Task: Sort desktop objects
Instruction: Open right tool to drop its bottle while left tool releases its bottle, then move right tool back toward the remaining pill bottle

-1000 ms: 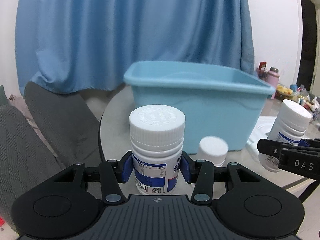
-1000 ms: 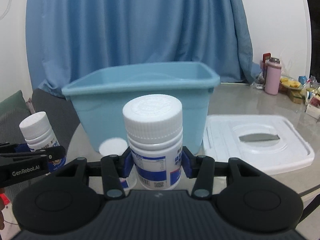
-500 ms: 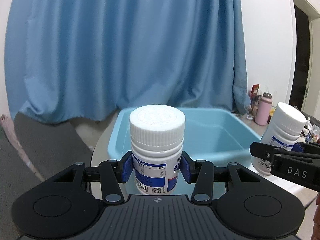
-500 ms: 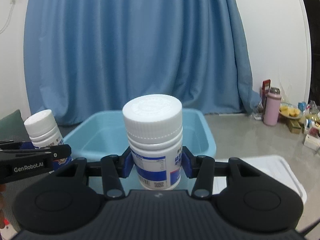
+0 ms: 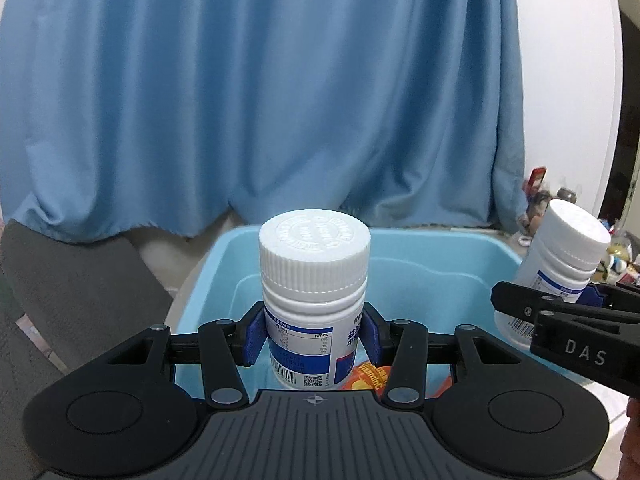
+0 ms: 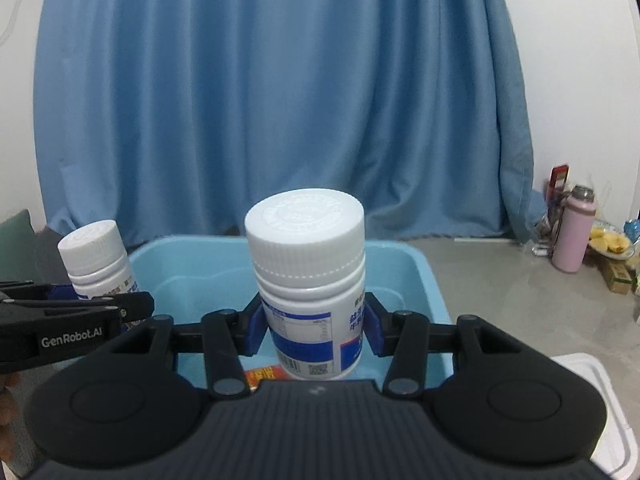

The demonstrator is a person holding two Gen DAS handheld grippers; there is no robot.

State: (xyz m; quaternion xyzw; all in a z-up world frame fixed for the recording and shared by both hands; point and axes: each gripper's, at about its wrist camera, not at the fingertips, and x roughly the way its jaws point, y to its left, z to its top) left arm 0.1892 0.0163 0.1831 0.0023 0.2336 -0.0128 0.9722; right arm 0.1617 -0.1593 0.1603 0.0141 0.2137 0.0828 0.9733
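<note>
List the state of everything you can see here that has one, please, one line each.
Left claw: shut on left bottle.
Left bottle: capped, upright, held over the bin.
Right claw: shut on right bottle.
Right bottle: capped, upright, held over the bin.
Blue bin: open, orange packet inside.
White lid: off the bin, lying beside it.
Pink flask: upright, capped.

I hold a white bottle (image 5: 314, 296) in my left gripper (image 5: 313, 338); it has a ribbed white cap and a blue and white label; it stands upright, up over the blue tub (image 5: 420, 276); I hold another bottle (image 6: 310, 284) just like it in my right gripper (image 6: 312, 336), also upright over the tub; an orange packet (image 5: 370, 378) lies down inside the tub.
</note>
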